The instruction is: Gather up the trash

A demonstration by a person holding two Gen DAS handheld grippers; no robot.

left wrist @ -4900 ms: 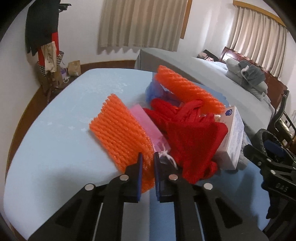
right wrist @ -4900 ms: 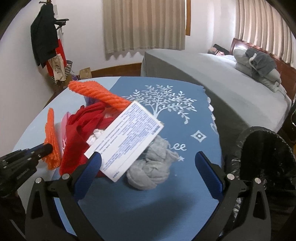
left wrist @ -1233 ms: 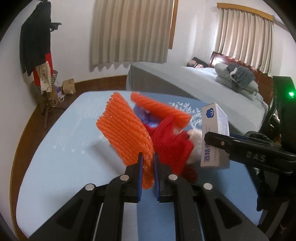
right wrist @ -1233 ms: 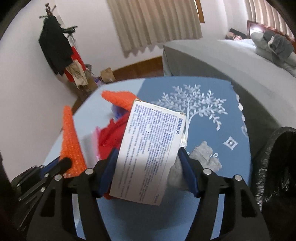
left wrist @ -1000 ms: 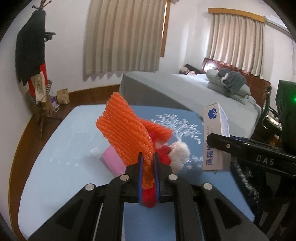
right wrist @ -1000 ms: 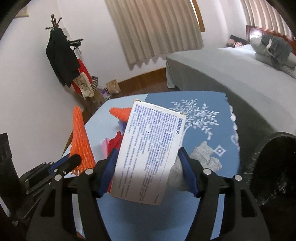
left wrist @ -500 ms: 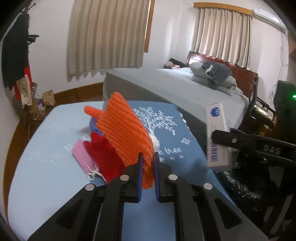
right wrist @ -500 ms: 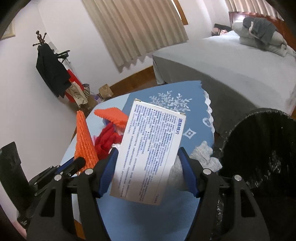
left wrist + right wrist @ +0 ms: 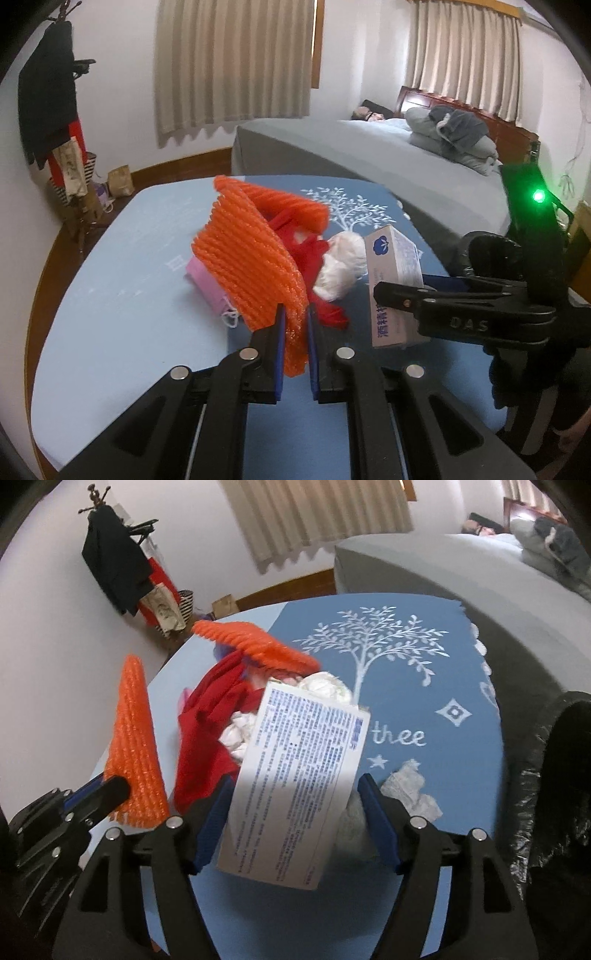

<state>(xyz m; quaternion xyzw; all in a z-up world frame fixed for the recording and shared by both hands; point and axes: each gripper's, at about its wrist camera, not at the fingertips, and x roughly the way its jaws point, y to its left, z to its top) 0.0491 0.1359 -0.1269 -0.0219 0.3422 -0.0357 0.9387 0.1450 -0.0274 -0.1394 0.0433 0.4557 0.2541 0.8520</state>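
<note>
I'm pinching the ribbed orange foam net sleeve [image 9: 251, 266] in my left gripper [image 9: 293, 354], lifted above the blue tablecloth [image 9: 122, 314]. My right gripper [image 9: 291, 830] is clamping the white printed cardboard box [image 9: 295, 786]. Beyond them, a red cloth [image 9: 210, 731], white crumpled tissue [image 9: 341, 266] and a second orange net [image 9: 255, 646] are lying piled. The black-lined bin [image 9: 554, 794] is sitting at the right.

Two orange foam nets: one [image 9: 251, 266] pinched between the left jaws, the other [image 9: 295, 206] lying beyond them on the pile. One white printed box [image 9: 295, 790] between the right jaws. One red cloth [image 9: 210, 731] and one pink face mask [image 9: 207, 284] just ahead of the jaws. Two white tissue wads [image 9: 325, 686] [image 9: 413, 790]. One black bin bag [image 9: 554, 797] right of the right jaws.
</note>
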